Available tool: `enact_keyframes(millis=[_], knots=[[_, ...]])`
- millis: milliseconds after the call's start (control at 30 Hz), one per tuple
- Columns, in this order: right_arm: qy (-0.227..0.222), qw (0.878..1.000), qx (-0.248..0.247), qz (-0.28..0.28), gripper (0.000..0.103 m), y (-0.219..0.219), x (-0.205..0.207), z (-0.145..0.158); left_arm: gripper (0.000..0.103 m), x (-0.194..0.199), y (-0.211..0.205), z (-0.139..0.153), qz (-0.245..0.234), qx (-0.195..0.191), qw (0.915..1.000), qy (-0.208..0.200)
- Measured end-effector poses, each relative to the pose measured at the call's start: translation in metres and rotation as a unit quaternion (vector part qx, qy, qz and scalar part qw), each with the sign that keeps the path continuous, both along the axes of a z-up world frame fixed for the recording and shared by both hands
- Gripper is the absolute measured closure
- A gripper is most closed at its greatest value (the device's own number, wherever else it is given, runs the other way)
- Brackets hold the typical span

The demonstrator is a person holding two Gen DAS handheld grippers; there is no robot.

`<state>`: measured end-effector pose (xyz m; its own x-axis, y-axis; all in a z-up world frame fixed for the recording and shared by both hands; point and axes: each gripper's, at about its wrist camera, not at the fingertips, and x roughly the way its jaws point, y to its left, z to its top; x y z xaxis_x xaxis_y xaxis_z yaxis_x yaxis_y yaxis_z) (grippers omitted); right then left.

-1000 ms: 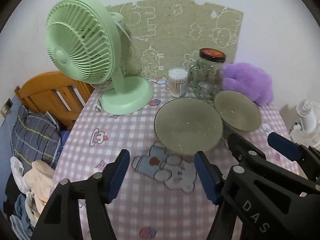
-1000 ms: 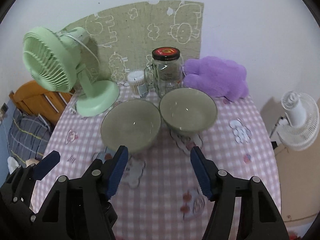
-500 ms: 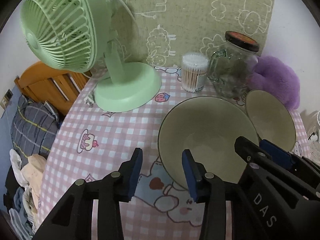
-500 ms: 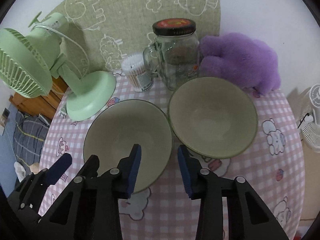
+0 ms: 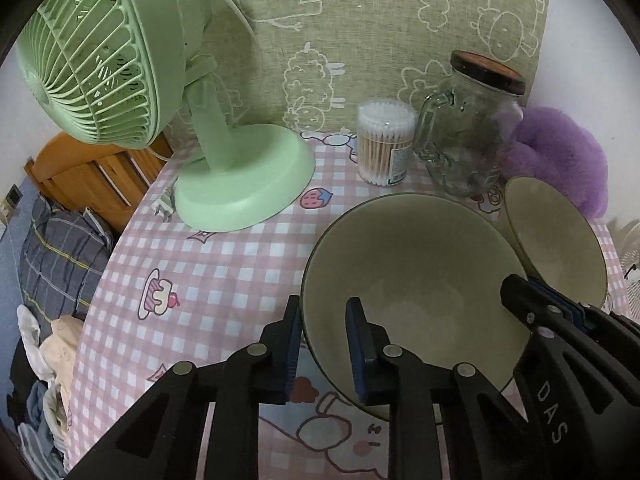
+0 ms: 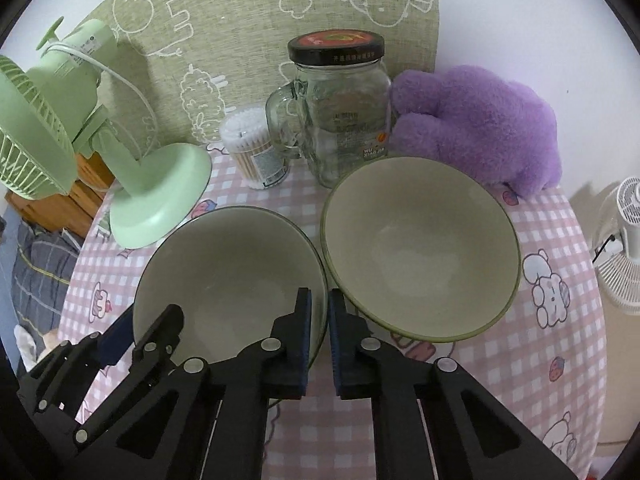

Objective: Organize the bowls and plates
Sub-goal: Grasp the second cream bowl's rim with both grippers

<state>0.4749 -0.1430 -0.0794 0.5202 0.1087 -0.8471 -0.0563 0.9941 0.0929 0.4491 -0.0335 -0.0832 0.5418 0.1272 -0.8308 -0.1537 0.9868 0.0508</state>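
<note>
Two olive-green bowls stand side by side on the pink checked tablecloth (image 5: 224, 264). My left gripper (image 5: 324, 304) straddles the left rim of the left bowl (image 5: 420, 280), one pad outside and one inside. Its jaws are closing on that rim. My right gripper (image 6: 320, 294) is shut on the same bowl's (image 6: 228, 264) right rim, hard against the right bowl (image 6: 420, 248). Each view also catches the other gripper at the bowl's far side: the right gripper (image 5: 536, 286) and the left gripper (image 6: 148, 324). The right bowl (image 5: 556, 240) stands free and touches the left one.
A green desk fan (image 5: 240, 184) stands at the back left. Behind the bowls are a cotton-swab tub (image 5: 384, 140), a lidded glass mug jar (image 5: 468, 128) and a purple plush (image 5: 560, 152). A white fan (image 6: 624, 240) is off the table's right edge, wooden furniture (image 5: 80, 168) off its left.
Both grippers came down and forward onto the left bowl. Their jaws went from wide apart to narrow around its opposite rims.
</note>
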Motion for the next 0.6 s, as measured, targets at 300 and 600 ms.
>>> enact_keyframes(millis=[300, 600], knots=[[0.005, 1.0, -0.011, 0.006, 0.093, 0.004, -0.021, 0.007, 0.084, -0.026, 0.003, 0.004, -0.006, -0.005, 0.9999, 0.01], [0.022, 0.999, -0.028, 0.011, 0.093, 0.002, -0.066, 0.01, 0.084, -0.071, 0.002, 0.003, -0.015, -0.017, 0.9993, 0.03]])
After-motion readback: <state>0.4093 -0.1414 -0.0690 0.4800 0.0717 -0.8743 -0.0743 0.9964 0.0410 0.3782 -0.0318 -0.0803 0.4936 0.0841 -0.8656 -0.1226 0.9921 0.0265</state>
